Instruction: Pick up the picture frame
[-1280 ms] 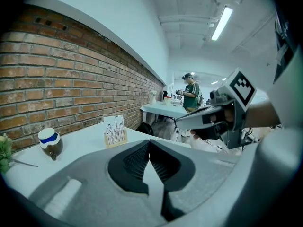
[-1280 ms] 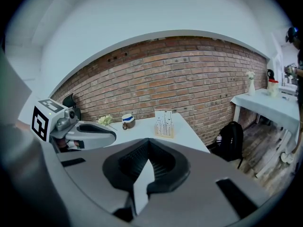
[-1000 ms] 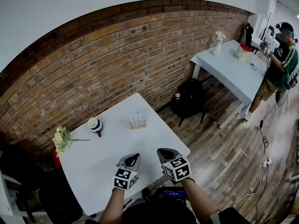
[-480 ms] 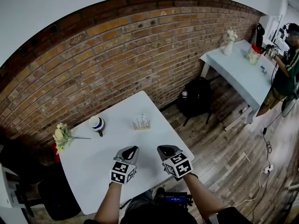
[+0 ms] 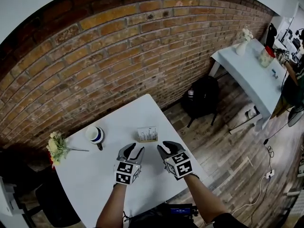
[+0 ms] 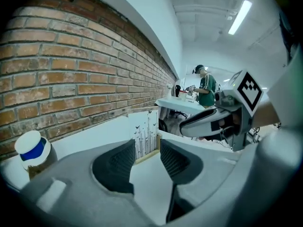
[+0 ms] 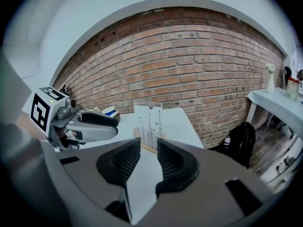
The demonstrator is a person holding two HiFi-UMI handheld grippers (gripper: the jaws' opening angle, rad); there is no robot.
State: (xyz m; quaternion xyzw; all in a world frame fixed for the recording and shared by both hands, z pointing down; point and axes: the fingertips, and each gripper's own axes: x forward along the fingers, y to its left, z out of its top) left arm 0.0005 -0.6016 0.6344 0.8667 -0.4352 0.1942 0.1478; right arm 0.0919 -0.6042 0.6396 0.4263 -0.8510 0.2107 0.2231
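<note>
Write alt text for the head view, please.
Two hand-held grippers, the left gripper and right gripper, jaws just opening with nothing between them, point at a small picture frame standing on a white table beside a brick wall.

My left gripper (image 5: 133, 152) and right gripper (image 5: 166, 148) were smooth grey moulded shells with rounded, tapering jaws. The inner faces were lined with black ribbed pads (image 6: 120, 161). Behind each set of jaws sat a white cube (image 5: 127, 173) printed with black square markers. Both pairs of jaws had just been opening, with nothing between them.
</note>
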